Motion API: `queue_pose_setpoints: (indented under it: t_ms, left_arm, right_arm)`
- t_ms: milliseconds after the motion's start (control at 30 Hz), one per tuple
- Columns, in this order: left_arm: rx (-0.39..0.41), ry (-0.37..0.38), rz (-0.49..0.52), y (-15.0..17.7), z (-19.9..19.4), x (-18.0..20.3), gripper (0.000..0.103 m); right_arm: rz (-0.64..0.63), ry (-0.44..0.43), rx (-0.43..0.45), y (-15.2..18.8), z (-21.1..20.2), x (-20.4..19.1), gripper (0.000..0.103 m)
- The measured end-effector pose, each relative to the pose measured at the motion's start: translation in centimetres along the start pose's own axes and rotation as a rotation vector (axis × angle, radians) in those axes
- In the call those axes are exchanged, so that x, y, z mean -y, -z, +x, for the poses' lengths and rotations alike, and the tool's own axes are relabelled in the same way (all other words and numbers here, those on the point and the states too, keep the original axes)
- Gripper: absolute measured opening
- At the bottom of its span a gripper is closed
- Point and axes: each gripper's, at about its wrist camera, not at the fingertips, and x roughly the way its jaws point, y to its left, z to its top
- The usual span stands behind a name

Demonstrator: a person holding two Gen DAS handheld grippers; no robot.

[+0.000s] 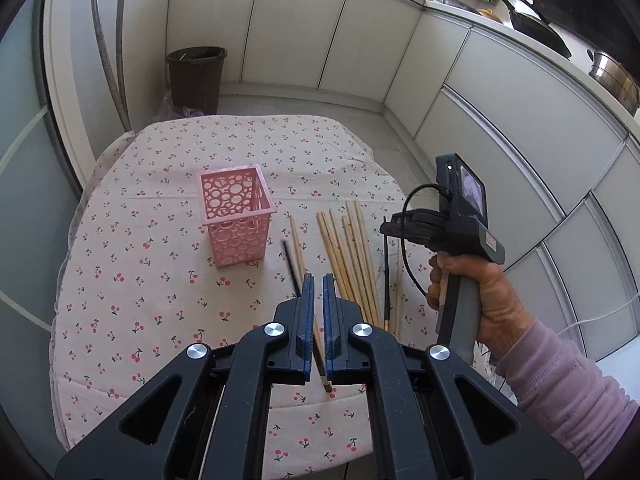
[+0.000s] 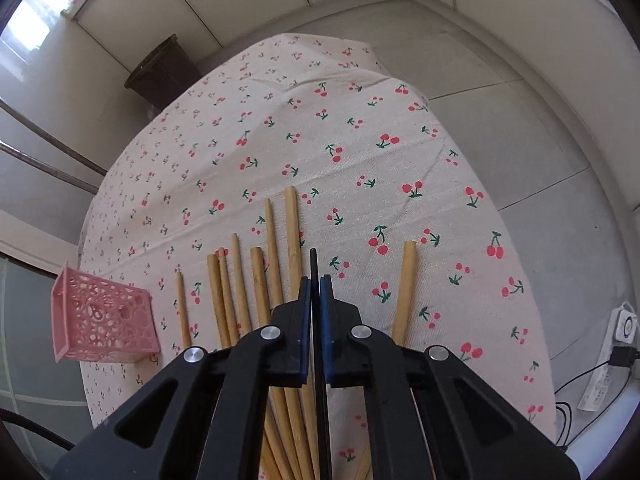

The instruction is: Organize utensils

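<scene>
A pink perforated basket stands upright on the cherry-print tablecloth. To its right lie several wooden chopsticks side by side, with one more set apart on the right. My left gripper is shut on a black chopstick that slants up to the left, above the cloth. My right gripper, held by a hand, is shut on a second black chopstick, over the right edge of the wooden ones.
A dark brown bin stands on the floor beyond the table. White cabinets line the far and right walls, with pans on the counter. A power strip with cables lies on the floor to the right.
</scene>
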Motion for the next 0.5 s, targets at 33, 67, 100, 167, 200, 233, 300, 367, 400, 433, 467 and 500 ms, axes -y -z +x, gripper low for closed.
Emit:
queue_pose_setpoints:
  t_ms: [33,67,100,167,200,233,300,367,400,433,467,500]
  left_arm:
    - [0.014,0.001,-0.003,-0.1,-0.4,0.0,0.004]
    - [0.025,0.002,-0.005,-0.2,-0.7,0.0,0.004]
    - [0.037,0.002,-0.005,-0.3,-1.0,0.0,0.004]
    - [0.057,0.0,-0.007,-0.4,-1.7,0.0,0.004]
    - [0.066,-0.003,-0.008,-0.4,-2.0,-0.1,0.004]
    - [0.07,-0.005,-0.007,-0.5,-2.3,-0.2,0.004]
    - [0.057,-0.013,-0.021,-0.6,-2.3,-0.6,0.004]
    - [0.007,-0.013,-0.064,-0.6,-1.5,-1.8,0.004]
    - [-0.029,-0.02,-0.099,-0.4,-0.5,-2.7,0.004]
    - [-0.071,-0.032,-0.143,-0.2,0.9,-3.8,0.004]
    - [-0.108,-0.042,-0.183,0.2,2.1,-4.6,0.004]
    - [-0.15,-0.053,-0.217,0.7,3.8,-5.4,0.004]
  right_arm:
    - [-0.009,-0.011,0.018,0.4,-1.1,-0.1,0.005]
    - [-0.018,-0.023,0.034,0.8,-2.3,-0.3,0.005]
    - [-0.024,-0.033,0.046,1.1,-3.2,-0.2,0.005]
    - [-0.054,-0.052,0.085,2.0,-5.7,-0.6,0.005]
    - [-0.068,-0.059,0.101,2.5,-6.6,-1.0,0.005]
    - [-0.085,-0.068,0.116,3.0,-7.9,-1.1,0.005]
    - [-0.104,-0.086,0.143,3.9,-10.0,-1.1,0.005]
    - [-0.109,-0.112,0.161,4.5,-11.6,-1.1,0.005]
    - [-0.112,-0.128,0.169,4.8,-12.3,-1.2,0.005]
    - [-0.117,-0.149,0.177,5.1,-13.1,-1.3,0.005]
    - [-0.119,-0.168,0.181,5.4,-13.8,-1.5,0.005]
    - [-0.117,-0.196,0.182,5.7,-14.5,-1.5,0.005]
